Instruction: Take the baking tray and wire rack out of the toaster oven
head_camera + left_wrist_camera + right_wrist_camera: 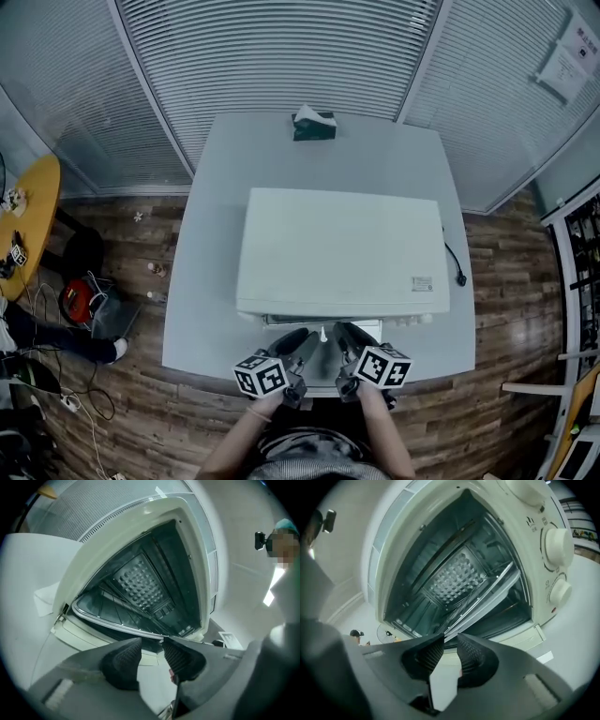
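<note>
The white toaster oven (pixel 339 248) stands on the grey table (pixel 208 281) with its door (pixel 93 637) folded down toward me. Inside the dark cavity, thin wire rack bars (pixel 483 584) run across in front of the dimpled back wall (pixel 140 581). A dark tray (pixel 101 605) seems to lie low in the cavity, though I cannot tell it clearly from the door's glass. My left gripper (pixel 302 339) (pixel 152 645) hovers just off the door's front edge, jaws a little apart and empty. My right gripper (pixel 341 334) (pixel 450 643) is beside it, also slightly open and empty.
Round control knobs (pixel 558 545) sit on the oven's right front. A green tissue box (pixel 314 124) stands at the table's back edge. A black power cord (pixel 456 267) hangs off the table's right side. A yellow round table (pixel 33 211) is at far left.
</note>
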### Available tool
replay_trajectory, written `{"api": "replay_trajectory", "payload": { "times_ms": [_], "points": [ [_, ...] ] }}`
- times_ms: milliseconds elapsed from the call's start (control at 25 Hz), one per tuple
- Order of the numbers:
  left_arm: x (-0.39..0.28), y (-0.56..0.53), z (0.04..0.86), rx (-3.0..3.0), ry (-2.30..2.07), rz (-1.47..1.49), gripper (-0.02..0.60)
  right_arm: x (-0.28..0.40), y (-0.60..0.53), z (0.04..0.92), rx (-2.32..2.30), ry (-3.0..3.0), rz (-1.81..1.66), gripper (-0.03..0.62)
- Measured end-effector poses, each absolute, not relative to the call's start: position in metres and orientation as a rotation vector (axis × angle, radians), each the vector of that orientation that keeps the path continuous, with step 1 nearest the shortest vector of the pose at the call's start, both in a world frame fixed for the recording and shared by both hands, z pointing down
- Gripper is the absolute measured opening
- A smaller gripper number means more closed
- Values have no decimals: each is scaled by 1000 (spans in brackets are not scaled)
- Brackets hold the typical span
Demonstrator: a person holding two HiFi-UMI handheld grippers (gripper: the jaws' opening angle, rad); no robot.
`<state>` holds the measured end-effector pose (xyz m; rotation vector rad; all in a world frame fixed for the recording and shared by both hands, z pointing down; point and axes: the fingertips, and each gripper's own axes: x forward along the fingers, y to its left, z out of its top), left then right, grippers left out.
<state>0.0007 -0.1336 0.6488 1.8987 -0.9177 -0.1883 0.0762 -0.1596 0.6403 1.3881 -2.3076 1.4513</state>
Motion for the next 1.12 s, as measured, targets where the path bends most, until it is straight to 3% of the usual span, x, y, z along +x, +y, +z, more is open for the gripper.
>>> {"api": "replay_trajectory", "payload": {
  "times_ms": [280, 1120],
  "points": [
    [-5, -133, 656, 1783, -890, -311, 140, 74, -165, 636, 1341, -2362, 1778, 58],
    [-42, -133, 655, 1590, -948, -557, 155, 67, -128, 622, 1300, -2389, 1816, 26]
  ]
}}
